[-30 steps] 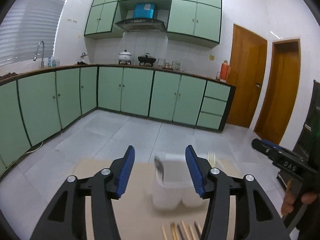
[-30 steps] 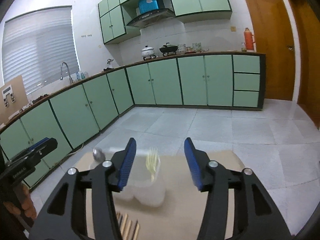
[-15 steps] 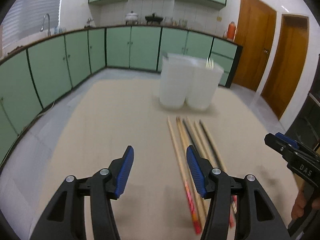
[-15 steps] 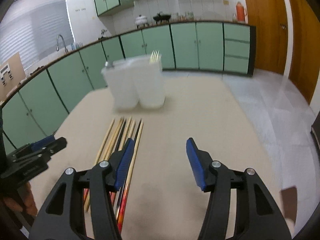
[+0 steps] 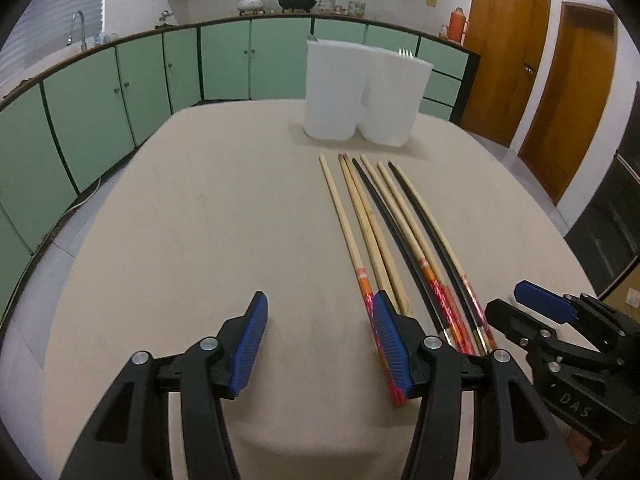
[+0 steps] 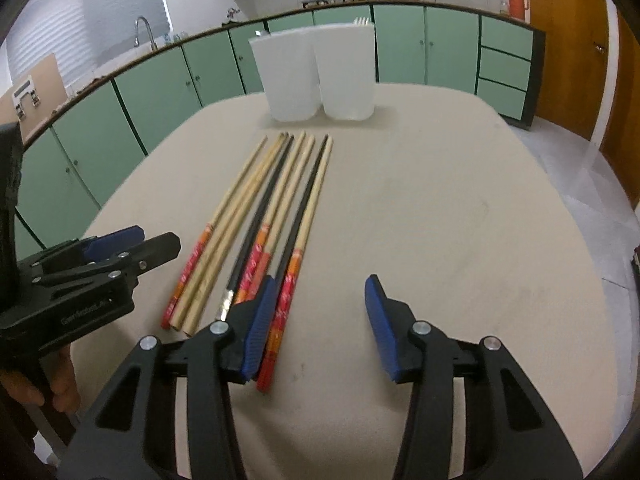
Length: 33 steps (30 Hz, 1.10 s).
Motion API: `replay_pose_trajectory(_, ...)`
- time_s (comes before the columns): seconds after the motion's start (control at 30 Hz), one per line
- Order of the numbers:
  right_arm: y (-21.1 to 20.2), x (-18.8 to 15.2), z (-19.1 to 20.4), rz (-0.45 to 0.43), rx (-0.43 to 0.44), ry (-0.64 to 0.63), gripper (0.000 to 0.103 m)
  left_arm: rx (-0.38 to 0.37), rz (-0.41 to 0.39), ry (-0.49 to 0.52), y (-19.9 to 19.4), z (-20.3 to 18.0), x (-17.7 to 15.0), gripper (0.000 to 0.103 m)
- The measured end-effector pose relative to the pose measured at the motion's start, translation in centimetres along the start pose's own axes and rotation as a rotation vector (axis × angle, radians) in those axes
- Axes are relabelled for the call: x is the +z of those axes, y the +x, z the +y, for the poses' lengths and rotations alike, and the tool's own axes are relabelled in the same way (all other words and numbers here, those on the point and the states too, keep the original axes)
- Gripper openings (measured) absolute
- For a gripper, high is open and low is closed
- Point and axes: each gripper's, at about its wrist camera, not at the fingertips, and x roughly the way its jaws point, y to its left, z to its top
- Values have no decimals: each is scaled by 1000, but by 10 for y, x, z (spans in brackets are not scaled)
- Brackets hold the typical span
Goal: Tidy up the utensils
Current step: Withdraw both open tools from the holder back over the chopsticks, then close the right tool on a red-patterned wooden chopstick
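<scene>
Both tools dropped to the chopsticks
You've tilted down from the holder (image 5: 366,92): left tool (image 5: 320,340) and right tool (image 6: 320,320) spread, empty, chopsticks (image 5: 384,232) just ahead, unsorted.

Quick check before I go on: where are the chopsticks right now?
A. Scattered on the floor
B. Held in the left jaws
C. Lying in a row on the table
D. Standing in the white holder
C. The chopsticks lie side by side on the table, in front of the white holder, and both the left gripper and the right gripper have their jaws open and hold nothing.
</scene>
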Motion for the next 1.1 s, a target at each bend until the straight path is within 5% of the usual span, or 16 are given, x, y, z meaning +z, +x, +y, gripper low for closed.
replay_pose_trajectory(0.3,2,2,-9,12,-85,-13,39,21,13,7,5,3,-7,54)
replay_pose_trajectory(0.67,-30,-10,-13,-6,36,3,40,9,-20,-13,-20,14,-9,54)
replay_pose_trajectory(1.1,-27,-24,13,25,43,-40,40,3,-41,-29,-30,9,-17,54)
